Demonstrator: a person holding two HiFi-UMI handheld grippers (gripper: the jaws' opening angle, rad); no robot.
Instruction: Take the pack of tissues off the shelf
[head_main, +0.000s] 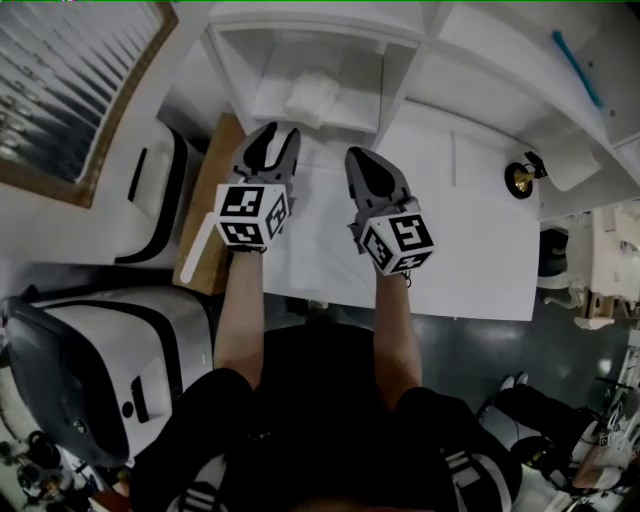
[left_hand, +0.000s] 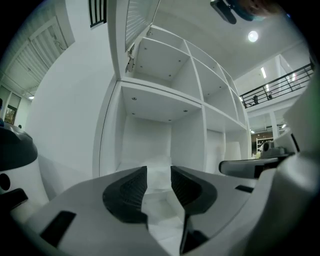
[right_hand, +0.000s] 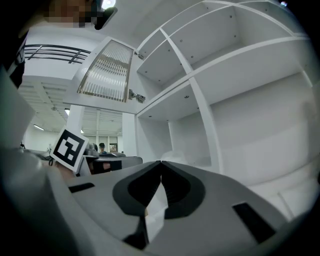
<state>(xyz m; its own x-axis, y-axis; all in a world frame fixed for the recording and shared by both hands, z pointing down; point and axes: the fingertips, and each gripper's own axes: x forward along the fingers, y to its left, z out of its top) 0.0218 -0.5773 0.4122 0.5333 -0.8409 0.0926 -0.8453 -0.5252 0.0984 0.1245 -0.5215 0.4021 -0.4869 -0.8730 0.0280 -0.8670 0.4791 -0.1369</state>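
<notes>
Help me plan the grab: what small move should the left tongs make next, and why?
Likely ease the left tongs forward into the shelf bay. Their jaws stand apart and empty, aimed at the tissues lying in that bay just ahead, not yet around them. The right tongs are shut, beside them.

Our head camera looks steeply down on the shelf (head_main: 400, 75), which spans 10 to 2 o'clock, with the left gripper (head_main: 277, 140) and right gripper (head_main: 360, 158) close beneath; each gripper view sits low behind its jaws, tilted upward into the shelf at short range; we share the compartment holding the pack of tissues (head_main: 312, 98) across all three; the right gripper view catches the left gripper's marker cube (right_hand: 70, 149) at 9 o'clock.
</notes>
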